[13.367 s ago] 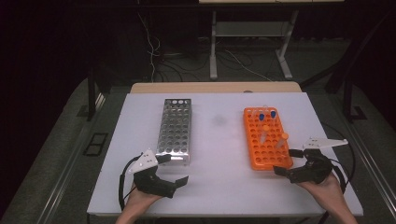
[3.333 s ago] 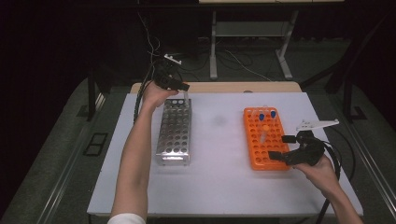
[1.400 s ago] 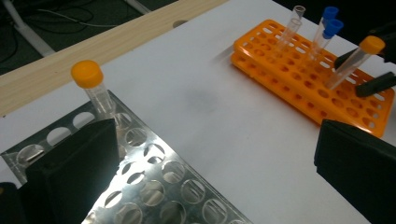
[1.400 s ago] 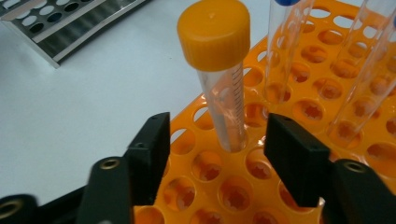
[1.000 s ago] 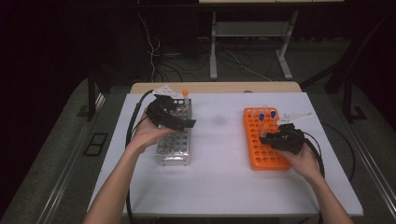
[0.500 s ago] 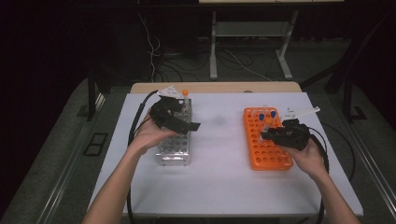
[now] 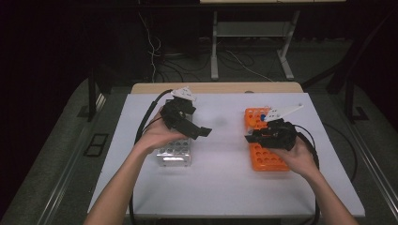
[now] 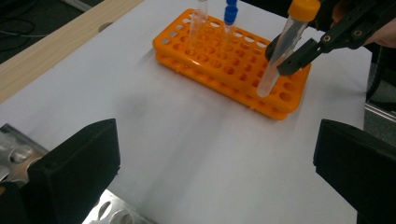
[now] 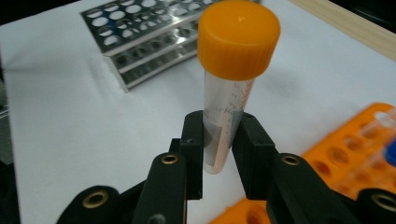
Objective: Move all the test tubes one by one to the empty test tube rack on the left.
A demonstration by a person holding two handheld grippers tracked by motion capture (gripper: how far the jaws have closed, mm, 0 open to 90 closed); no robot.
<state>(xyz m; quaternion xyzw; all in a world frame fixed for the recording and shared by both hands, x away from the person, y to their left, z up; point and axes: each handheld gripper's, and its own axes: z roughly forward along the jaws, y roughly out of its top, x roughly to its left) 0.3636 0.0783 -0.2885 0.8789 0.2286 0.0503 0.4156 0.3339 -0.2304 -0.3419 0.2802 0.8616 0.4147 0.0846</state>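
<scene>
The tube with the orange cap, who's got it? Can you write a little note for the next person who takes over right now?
Right gripper: shut on the orange-capped tube, lifted just above the orange rack.
Left gripper: open and holding nothing, above the table between the metal rack and the orange one.
In the orange rack: a blue-capped tube and a clear tube at its far end.
Done: one tube is gripped and clear of its rack.
Left: probably carrying it to the metal rack and seating it in a hole; I can't be sure.
</scene>
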